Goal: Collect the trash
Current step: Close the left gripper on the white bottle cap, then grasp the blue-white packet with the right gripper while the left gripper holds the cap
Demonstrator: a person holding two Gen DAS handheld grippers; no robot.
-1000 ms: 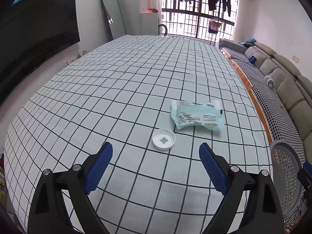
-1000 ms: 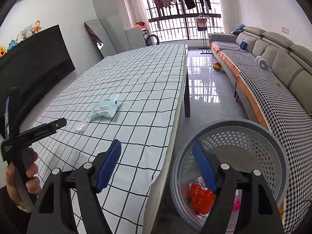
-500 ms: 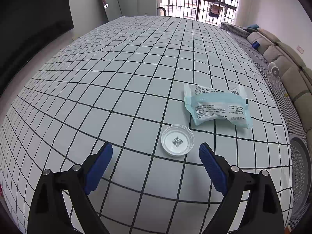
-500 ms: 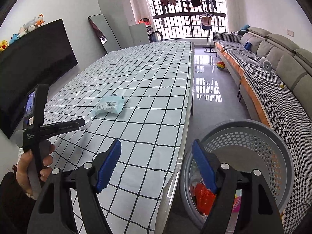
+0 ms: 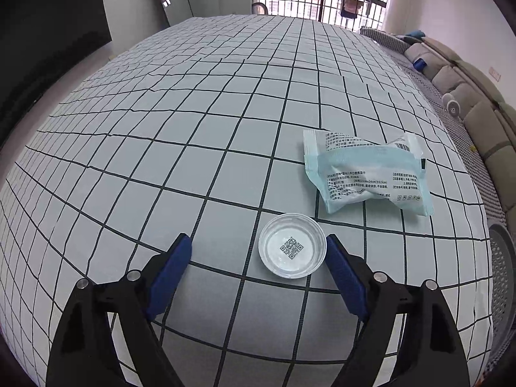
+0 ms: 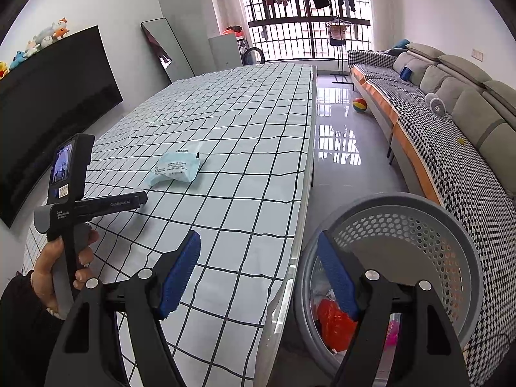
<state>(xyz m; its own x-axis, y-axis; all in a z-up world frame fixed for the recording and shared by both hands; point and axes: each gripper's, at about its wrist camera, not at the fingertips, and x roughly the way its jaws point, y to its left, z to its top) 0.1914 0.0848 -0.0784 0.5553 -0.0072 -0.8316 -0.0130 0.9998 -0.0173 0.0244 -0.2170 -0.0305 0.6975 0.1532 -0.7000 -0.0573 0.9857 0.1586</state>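
A small clear plastic lid [image 5: 292, 245] with a QR code lies on the checked tablecloth [image 5: 206, 122]. My left gripper [image 5: 258, 254] is open and low over the table, and the lid sits between its blue pads, close to the right pad [image 5: 342, 274]. A light blue wipes packet [image 5: 367, 174] lies just beyond, to the right; it also shows in the right wrist view [image 6: 177, 167]. My right gripper [image 6: 258, 258] is open and empty, over the table's right edge beside the grey perforated trash basket [image 6: 419, 222]. The left gripper's body [image 6: 96, 206] shows there in a hand.
The basket holds red and pink trash [image 6: 335, 322]. It stands on the floor between the table edge [image 6: 306, 174] and a long sofa [image 6: 451, 135]. A ball [image 6: 360, 105] lies on the floor. A black TV [image 6: 48, 103] is on the left wall.
My left gripper has moved forward and down to the lid, which now sits between its pads. My right gripper has held nearly still, drifting slightly left by the basket.
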